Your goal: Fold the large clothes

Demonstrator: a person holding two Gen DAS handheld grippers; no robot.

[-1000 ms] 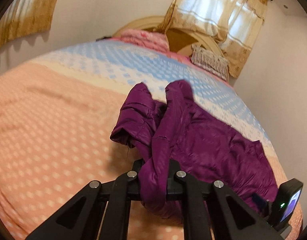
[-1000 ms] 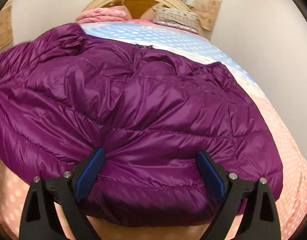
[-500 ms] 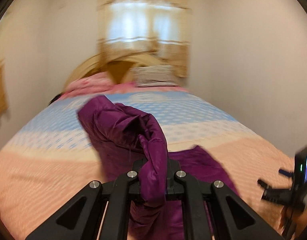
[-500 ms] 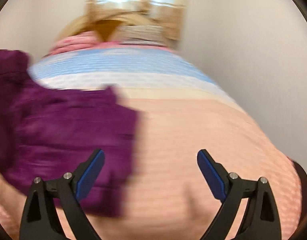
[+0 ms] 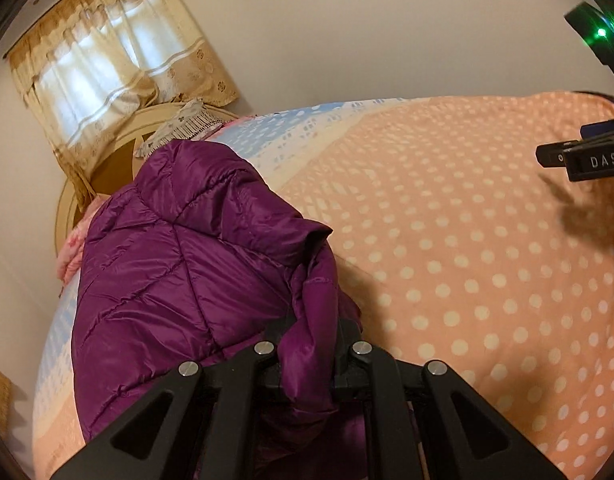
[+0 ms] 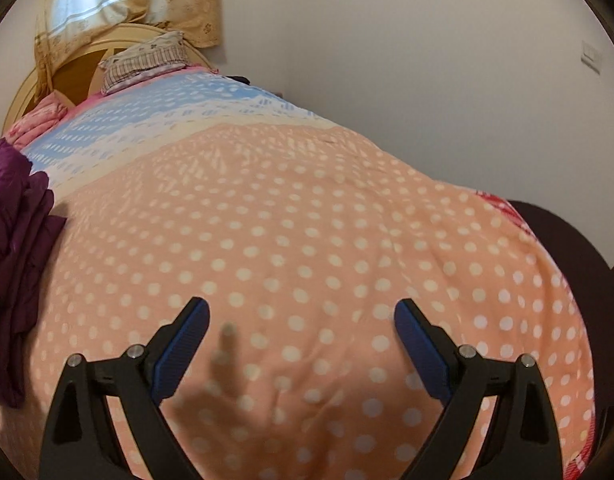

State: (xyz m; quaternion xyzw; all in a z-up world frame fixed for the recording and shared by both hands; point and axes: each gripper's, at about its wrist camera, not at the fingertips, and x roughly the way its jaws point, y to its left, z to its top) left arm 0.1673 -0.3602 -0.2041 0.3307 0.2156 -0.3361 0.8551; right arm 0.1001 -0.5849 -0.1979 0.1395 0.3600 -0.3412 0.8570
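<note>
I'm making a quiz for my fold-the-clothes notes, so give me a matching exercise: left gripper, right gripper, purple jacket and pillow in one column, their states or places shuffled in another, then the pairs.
Column one:
1. left gripper
2. right gripper
3. purple jacket
4. pillow

Column two:
A. open, over bare dotted bedspread
B. at the headboard
C. shut on fabric
D. bunched, partly on the bed

Pairs: 1-C, 2-A, 3-D, 4-B
</note>
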